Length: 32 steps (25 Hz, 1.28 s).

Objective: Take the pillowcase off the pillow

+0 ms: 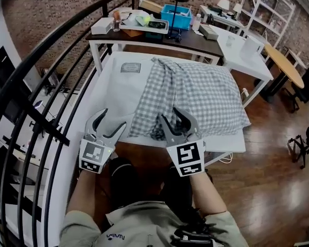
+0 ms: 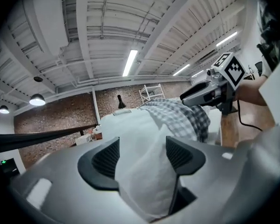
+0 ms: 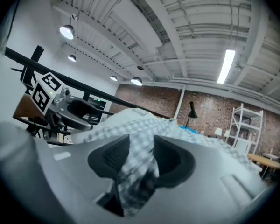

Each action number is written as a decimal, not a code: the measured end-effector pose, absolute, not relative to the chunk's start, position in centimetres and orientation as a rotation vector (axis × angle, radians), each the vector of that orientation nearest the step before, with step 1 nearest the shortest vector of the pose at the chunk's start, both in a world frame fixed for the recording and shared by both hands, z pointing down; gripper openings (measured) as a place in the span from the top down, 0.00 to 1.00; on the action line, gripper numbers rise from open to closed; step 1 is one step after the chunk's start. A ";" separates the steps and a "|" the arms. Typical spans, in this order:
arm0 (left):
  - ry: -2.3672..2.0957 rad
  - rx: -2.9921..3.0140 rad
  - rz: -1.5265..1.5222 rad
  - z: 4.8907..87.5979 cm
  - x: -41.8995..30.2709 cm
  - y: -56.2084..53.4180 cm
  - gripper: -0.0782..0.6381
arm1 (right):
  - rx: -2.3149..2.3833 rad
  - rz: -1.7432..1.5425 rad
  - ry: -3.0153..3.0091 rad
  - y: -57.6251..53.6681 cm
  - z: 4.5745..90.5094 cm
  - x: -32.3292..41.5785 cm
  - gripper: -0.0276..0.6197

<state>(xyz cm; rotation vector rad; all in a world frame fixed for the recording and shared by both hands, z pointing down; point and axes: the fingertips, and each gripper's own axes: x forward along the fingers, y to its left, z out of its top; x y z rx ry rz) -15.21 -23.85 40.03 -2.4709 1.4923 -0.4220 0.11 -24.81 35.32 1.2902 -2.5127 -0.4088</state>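
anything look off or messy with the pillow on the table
The checked pillowcase sits askew: it is bunched in wrinkles over the right part only, leaving the white pillow bare on the left. Its near edge lies crumpled by the front of the table. Nothing looks spilled or torn.

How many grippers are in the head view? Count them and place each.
2. The left gripper is at the bare white near corner of the pillow. The right gripper is at the near edge of the checked pillowcase. None looks hidden.
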 end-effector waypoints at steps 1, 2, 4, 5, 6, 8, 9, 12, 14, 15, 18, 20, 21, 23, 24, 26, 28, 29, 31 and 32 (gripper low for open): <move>1.495 -2.492 -0.432 40.9 -15.1 -23.5 0.45 | 1.281 -0.378 -2.521 -24.0 36.4 -0.4 0.71; 1.502 -2.508 -0.433 41.5 -15.1 -23.4 0.45 | 1.271 -0.352 -2.525 -23.2 37.4 -0.8 0.71; 1.502 -2.534 -0.440 42.7 -14.8 -23.6 0.45 | 1.241 -0.332 -2.509 -22.2 39.3 -1.8 0.71; 1.489 -2.545 -0.457 43.5 -14.5 -23.7 0.47 | 1.224 -0.337 -2.487 -21.9 40.3 -2.3 0.69; 1.470 -2.556 -0.483 44.4 -14.3 -23.9 0.51 | 1.210 -0.349 -2.461 -21.7 41.1 -2.9 0.69; 1.435 -2.557 -0.540 45.2 -13.8 -23.9 0.69 | 1.201 -0.384 -2.401 -22.1 42.6 -4.0 0.66; 1.427 -2.542 -0.548 45.1 -13.5 -23.8 0.75 | 1.202 -0.404 -2.365 -22.5 43.3 -4.3 0.66; 1.435 -2.475 -0.499 43.0 -13.2 -23.4 0.87 | 1.233 -0.474 -2.255 -24.0 44.5 -3.9 0.68; 1.475 -2.422 -0.457 41.0 -13.8 -23.4 0.87 | 1.275 -0.525 -2.221 -24.2 43.9 -3.2 0.81; 1.507 -2.396 -0.439 39.9 -14.4 -23.6 0.87 | 1.297 -0.548 -2.215 -24.0 43.3 -2.8 0.85; 1.549 -2.329 -0.415 37.2 -15.9 -24.2 0.87 | 1.368 -0.602 -2.185 -23.5 41.3 -1.1 0.92; 1.551 -2.298 -0.403 35.6 -16.6 -24.8 0.87 | 1.416 -0.625 -2.139 -23.7 40.1 1.2 0.92; 1.563 -2.288 -0.389 34.8 -17.0 -25.1 0.87 | 1.440 -0.634 -2.110 -23.9 39.6 2.7 0.92; 1.576 -2.282 -0.363 34.0 -18.0 -25.8 0.87 | 1.484 -0.645 -2.047 -24.3 38.6 5.6 0.92; 1.587 -2.287 -0.352 34.0 -18.6 -26.1 0.87 | 1.500 -0.646 -2.017 -24.5 38.3 7.0 0.92; 1.623 -2.322 -0.329 34.9 -19.9 -26.6 0.87 | 1.517 -0.630 -1.969 -24.9 38.5 9.4 0.93; 1.663 -2.365 -0.329 37.0 -21.0 -26.8 0.87 | 1.515 -0.591 -1.937 -25.3 39.8 11.1 0.93; 1.684 -2.386 -0.340 38.3 -21.4 -27.0 0.87 | 1.510 -0.566 -1.925 -25.5 40.7 11.7 0.93; 1.724 -2.449 -0.362 41.3 -21.7 -27.2 0.87 | 1.492 -0.505 -1.907 -26.2 43.1 12.3 0.94; 1.742 -2.486 -0.370 42.8 -21.7 -27.2 0.87 | 1.480 -0.470 -1.904 -26.4 44.3 12.4 0.94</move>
